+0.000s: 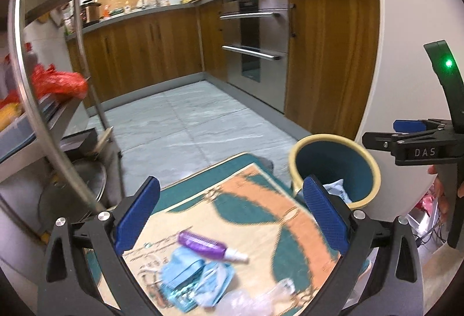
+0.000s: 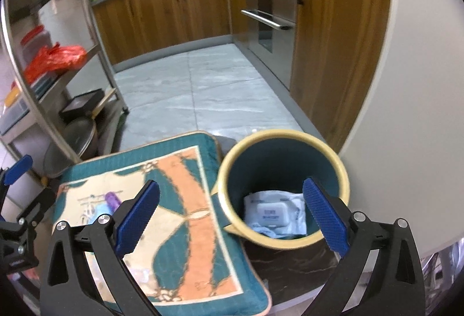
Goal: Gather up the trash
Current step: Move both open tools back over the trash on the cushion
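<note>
A purple spray bottle (image 1: 213,247) with a white cap, a crumpled blue mask or wrapper (image 1: 192,277) and clear plastic film (image 1: 255,300) lie on a patterned teal and orange mat (image 1: 255,208). My left gripper (image 1: 232,217) is open and empty above them. A round bin (image 2: 282,188) with a cream rim and teal inside stands right of the mat (image 2: 179,200); it holds a white wipes packet (image 2: 275,214). My right gripper (image 2: 232,217) is open and empty over the bin's near left rim. The right gripper also shows in the left wrist view (image 1: 382,133).
A steel shelf rack (image 2: 87,34) with a red bag (image 2: 55,58), pots and boxes stands on the left. Wooden kitchen cabinets (image 2: 174,11) and an oven (image 2: 269,14) line the far side of a grey tiled floor (image 2: 203,90). A white curved wall (image 2: 420,84) is at right.
</note>
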Action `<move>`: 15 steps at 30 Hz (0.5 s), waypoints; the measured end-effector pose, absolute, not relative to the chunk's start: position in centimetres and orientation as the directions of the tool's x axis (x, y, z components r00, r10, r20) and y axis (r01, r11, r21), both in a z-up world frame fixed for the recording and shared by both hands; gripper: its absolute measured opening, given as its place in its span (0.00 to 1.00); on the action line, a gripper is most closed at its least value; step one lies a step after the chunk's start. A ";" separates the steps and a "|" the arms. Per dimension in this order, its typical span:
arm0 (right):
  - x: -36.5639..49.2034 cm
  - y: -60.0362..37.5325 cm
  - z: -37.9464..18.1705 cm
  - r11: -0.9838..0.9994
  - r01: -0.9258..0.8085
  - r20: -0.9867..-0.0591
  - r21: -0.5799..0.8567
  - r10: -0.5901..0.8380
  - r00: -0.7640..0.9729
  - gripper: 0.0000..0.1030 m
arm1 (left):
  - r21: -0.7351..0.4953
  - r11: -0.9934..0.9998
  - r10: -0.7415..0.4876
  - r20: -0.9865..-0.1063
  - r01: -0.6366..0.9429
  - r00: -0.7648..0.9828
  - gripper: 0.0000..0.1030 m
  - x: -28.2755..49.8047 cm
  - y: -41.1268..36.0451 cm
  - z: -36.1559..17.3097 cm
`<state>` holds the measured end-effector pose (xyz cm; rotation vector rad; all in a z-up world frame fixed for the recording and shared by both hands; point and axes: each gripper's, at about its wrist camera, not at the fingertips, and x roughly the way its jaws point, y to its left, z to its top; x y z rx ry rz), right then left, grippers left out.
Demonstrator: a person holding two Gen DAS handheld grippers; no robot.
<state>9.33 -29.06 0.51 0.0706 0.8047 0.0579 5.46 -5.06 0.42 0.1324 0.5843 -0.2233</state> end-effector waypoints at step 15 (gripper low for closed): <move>11.3 -23.6 -1.7 0.963 0.037 -0.801 0.267 0.201 0.564 0.95 | 0.156 0.984 0.040 -0.671 0.088 0.741 0.95 2.9 2.0 -3.7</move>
